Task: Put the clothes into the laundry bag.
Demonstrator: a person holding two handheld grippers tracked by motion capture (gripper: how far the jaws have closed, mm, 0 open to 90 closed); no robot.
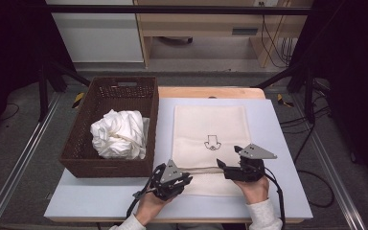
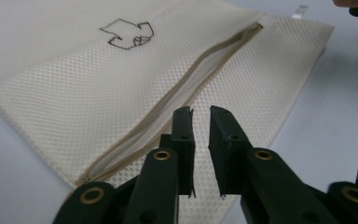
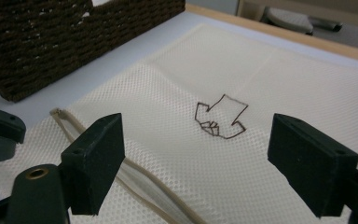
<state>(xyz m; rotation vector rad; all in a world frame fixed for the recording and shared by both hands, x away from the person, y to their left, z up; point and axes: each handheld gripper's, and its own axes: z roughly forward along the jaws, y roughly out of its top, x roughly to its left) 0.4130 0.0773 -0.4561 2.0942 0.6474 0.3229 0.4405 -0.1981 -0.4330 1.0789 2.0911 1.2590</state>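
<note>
A cream mesh laundry bag (image 1: 211, 120) lies flat on the pale table top (image 1: 278, 143), with a small drawn logo (image 1: 212, 142) on it. Its zipper (image 1: 201, 169) runs near the front edge and gapes open (image 2: 182, 98). My left gripper (image 1: 188, 178) hovers at the zipper's left end. In the left gripper view its jaws (image 2: 200, 121) stand a narrow gap apart with nothing between them. My right gripper (image 1: 228, 157) is at the zipper's right end, wide open (image 3: 203, 163) above the mesh, facing the logo (image 3: 220, 119). The zipper (image 3: 135, 179) passes under its left jaw.
A dark wicker basket (image 1: 110, 167) stands left of the bag and holds a crumpled white cloth (image 1: 120, 134). In the right gripper view the basket wall (image 3: 51, 42) rises close by. Beyond the table's wooden far edge (image 1: 211, 92) are shelves and cables.
</note>
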